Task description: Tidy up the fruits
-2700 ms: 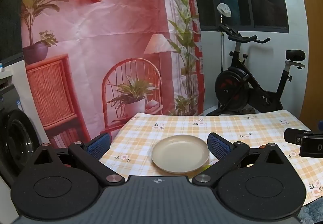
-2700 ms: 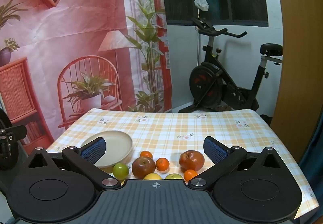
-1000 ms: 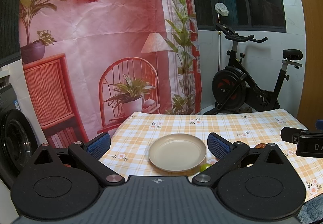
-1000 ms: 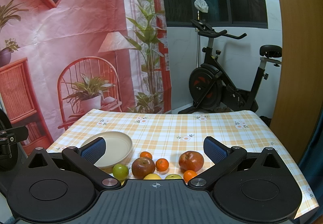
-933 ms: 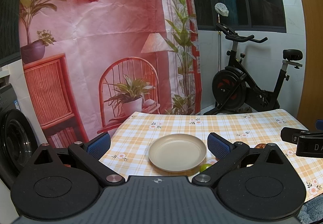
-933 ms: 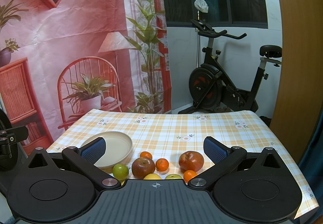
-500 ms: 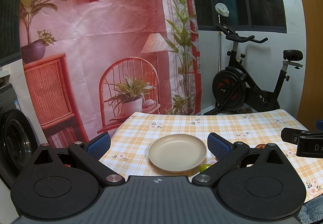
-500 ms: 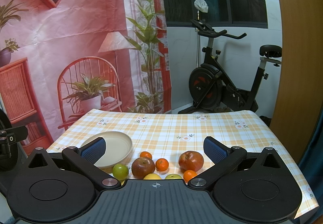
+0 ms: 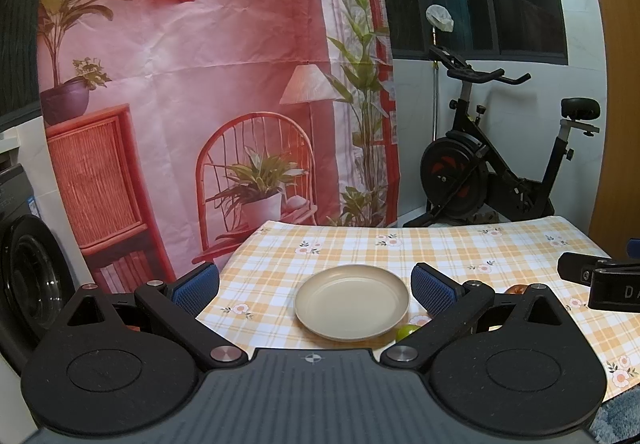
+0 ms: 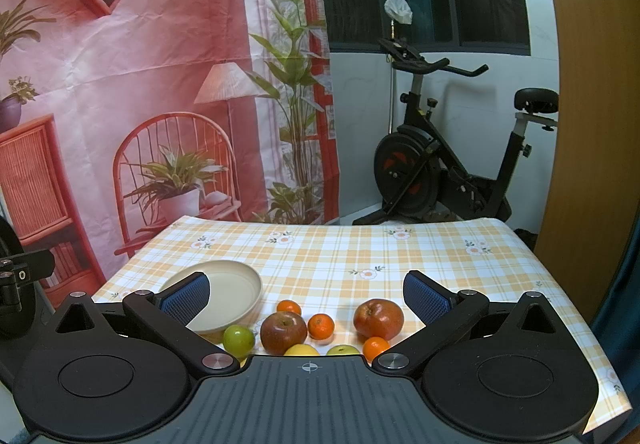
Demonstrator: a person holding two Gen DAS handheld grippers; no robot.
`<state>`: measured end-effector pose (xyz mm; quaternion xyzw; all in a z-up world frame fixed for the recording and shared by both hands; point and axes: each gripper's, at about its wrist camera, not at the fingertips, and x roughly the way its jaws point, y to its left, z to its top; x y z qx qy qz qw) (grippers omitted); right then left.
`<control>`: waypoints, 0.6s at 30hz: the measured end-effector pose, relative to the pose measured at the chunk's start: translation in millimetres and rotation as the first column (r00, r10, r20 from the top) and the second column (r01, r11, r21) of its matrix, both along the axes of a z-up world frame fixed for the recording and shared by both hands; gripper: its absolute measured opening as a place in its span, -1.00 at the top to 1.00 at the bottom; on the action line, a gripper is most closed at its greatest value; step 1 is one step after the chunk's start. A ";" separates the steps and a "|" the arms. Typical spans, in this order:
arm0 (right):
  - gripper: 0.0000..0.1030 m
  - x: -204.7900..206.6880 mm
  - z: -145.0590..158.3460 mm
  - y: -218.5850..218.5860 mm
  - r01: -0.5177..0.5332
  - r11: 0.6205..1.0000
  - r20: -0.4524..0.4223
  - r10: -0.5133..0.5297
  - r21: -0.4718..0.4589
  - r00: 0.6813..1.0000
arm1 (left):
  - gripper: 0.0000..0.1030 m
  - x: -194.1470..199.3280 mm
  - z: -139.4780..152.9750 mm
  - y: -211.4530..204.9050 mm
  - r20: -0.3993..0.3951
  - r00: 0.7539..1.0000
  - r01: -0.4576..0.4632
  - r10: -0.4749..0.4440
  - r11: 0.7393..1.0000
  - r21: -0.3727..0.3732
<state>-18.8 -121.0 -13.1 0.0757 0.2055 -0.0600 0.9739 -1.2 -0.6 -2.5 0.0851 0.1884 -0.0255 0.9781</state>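
Both claws are spread wide and hold nothing: the right gripper point(image 10: 307, 294) hangs just above the near edge of the table point(image 10: 440, 256), and the left gripper point(image 9: 315, 286) faces the cream plate point(image 9: 352, 302). Between the right claw's fingers the fruit lies loose on the checked cloth just right of the plate point(image 10: 230, 294): nearest a yellow fruit point(image 10: 301, 350), a green fruit point(image 10: 343, 350) and a small orange point(image 10: 376, 348), then a lime point(image 10: 238, 339), two red apples point(image 10: 284, 332) point(image 10: 378, 319) and two more oranges point(image 10: 320, 326) point(image 10: 289, 307). Beyond the table stand an exercise bike point(image 10: 448, 171) and a pink printed backdrop point(image 10: 140, 63).
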 end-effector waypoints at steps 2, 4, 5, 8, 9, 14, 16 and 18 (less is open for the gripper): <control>-0.99 -1.1 2.3 -0.5 0.000 1.000 -0.002 0.000 0.001 1.000 | -1.00 2.2 -0.5 0.1 -0.003 1.000 0.003 -0.003 1.000 0.003; -0.99 -0.6 3.6 -1.0 -0.007 1.000 -0.008 0.007 0.000 1.000 | -1.00 6.6 -2.2 -0.2 -0.010 1.000 -0.003 0.003 1.000 0.014; -0.99 0.2 5.0 -1.0 -0.013 1.000 -0.010 0.013 -0.006 1.000 | -1.00 9.2 -2.4 0.2 -0.012 1.000 -0.009 0.009 1.000 0.017; -0.99 12.1 6.2 -5.3 -0.030 0.999 -0.011 0.030 -0.023 0.999 | -1.00 19.6 -3.6 1.6 -0.009 1.000 -0.014 0.014 1.000 0.023; -0.99 14.6 5.6 -5.9 -0.036 0.999 -0.011 0.036 -0.024 0.999 | -1.00 23.2 -3.9 1.7 -0.006 1.000 -0.016 0.016 1.000 0.026; -0.99 36.7 -3.7 -13.4 -0.043 0.997 -0.002 0.043 -0.066 0.999 | -1.00 47.6 -9.3 -1.3 -0.014 1.000 -0.010 0.011 0.999 0.049; -0.99 47.0 -8.5 -20.3 -0.047 0.997 0.004 0.047 -0.064 0.999 | -0.99 60.8 -12.8 -1.2 -0.033 0.999 -0.009 0.011 0.999 0.045; -0.99 58.3 -14.6 -27.0 -0.044 0.997 0.007 0.044 -0.071 0.999 | -0.98 73.6 -16.4 -0.7 -0.051 0.999 -0.004 0.005 0.999 0.038</control>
